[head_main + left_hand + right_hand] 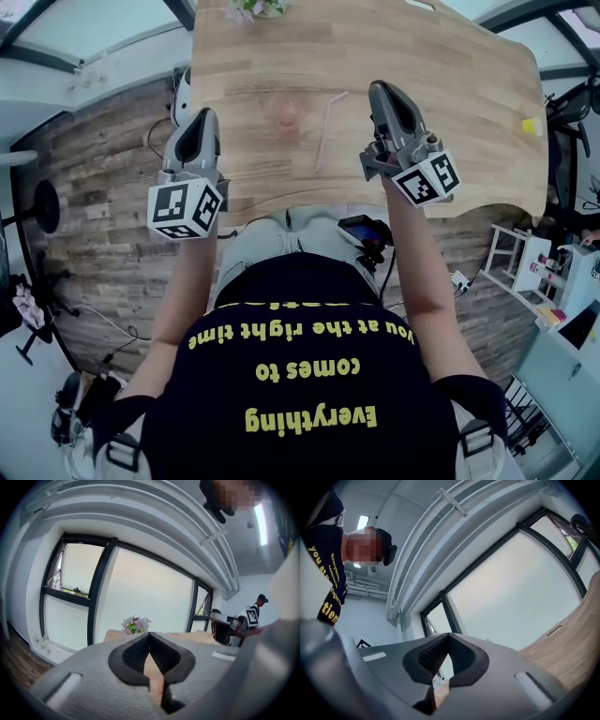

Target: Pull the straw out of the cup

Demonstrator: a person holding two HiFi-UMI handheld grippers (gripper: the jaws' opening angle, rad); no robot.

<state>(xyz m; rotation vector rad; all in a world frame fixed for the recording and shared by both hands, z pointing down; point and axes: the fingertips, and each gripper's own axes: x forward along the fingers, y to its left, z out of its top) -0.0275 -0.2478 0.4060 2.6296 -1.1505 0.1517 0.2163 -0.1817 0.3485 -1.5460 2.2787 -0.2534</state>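
The left gripper [203, 114] and right gripper [382, 87] hover, jaws pressed together, empty. The straw [328, 129] (light, crushable, I'd say) lies beside the cup [286, 114]; pinch gently mid-length.

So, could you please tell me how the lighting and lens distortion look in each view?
Head view: fisheye bows the table edges; light is even, and the clear cup barely stands out against the wood. Left gripper view: the window is washed out pale, the flowers small but fairly sharp. Right gripper view: same pale glare, black vignette round the frame.
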